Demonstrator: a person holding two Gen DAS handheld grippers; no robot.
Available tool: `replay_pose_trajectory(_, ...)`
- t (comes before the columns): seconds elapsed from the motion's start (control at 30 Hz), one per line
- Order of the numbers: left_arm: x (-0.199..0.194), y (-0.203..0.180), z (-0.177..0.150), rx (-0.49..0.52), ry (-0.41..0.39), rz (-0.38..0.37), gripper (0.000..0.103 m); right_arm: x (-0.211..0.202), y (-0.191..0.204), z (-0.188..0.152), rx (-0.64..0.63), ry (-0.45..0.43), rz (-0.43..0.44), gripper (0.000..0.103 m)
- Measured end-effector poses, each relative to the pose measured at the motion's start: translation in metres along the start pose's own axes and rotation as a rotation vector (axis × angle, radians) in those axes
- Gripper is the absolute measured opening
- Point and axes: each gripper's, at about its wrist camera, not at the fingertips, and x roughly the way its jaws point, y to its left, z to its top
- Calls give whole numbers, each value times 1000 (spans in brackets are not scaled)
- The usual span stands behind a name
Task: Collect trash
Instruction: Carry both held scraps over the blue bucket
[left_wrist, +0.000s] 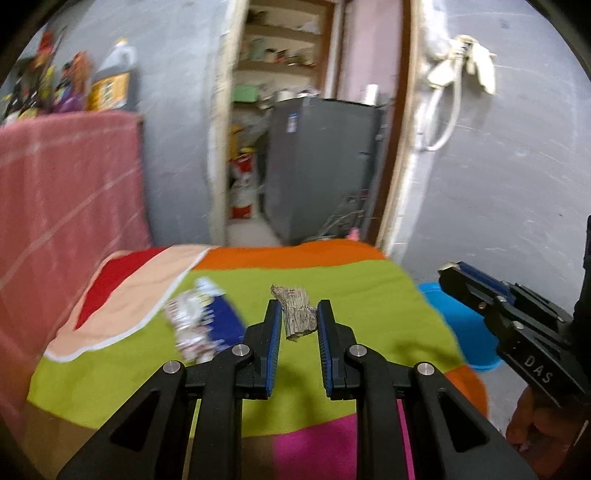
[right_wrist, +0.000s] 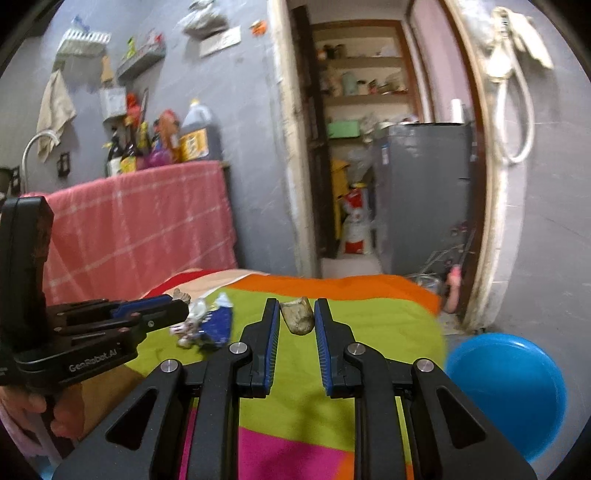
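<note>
Grey-walled room, bed (left_wrist: 369, 291) under a multicoloured cover. Crumpled blue-white wrapper (left_wrist: 207, 325) lies mid-bed toward the left edge. Left gripper (left_wrist: 295, 325) pinches a grey bark-like scrap (left_wrist: 297, 314). Right gripper (right_wrist: 295, 321) pinches a beige lump (right_wrist: 297, 315) (both blurred). Blue basin (right_wrist: 509, 391) on the floor off the right edge.

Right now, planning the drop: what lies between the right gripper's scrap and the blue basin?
Between scrap and blue basin lies only bare blanket, as the right wrist view shows.

Wrapper (left_wrist: 201, 325) print blurred; basin (left_wrist: 461, 325) partly hidden
</note>
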Motion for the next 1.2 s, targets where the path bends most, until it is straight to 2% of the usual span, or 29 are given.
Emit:
replay_pose_trajectory(0.13, 12, -37, 5, 38, -15, -56, 16, -26, -29, -3, 13, -44, -75, 17)
replay_pose_trajectory(0.4, 42, -107, 14, 49, -48, -172, 16, -68, -84, -9, 41, -107, -204, 17)
replay_pose_trajectory(0.7, 84, -168, 21, 71, -42, -259, 16, -89, -150, -23, 86, -138, -344, 17)
replay_pose_trajectory(0.87, 105, -195, 23, 94, -26, -284, 16, -93, -174, -34, 119, -139, -391, 17)
replay_pose_trajectory(1.03, 126, -212, 22, 103, 9, -315, 16, -85, -192, -40, 155, -105, -401, 17)
replay_pose_trajectory(1.2, 145, -222, 17, 113, 63, -307, 16, -79, -204, -43, 178, -80, -408, 17)
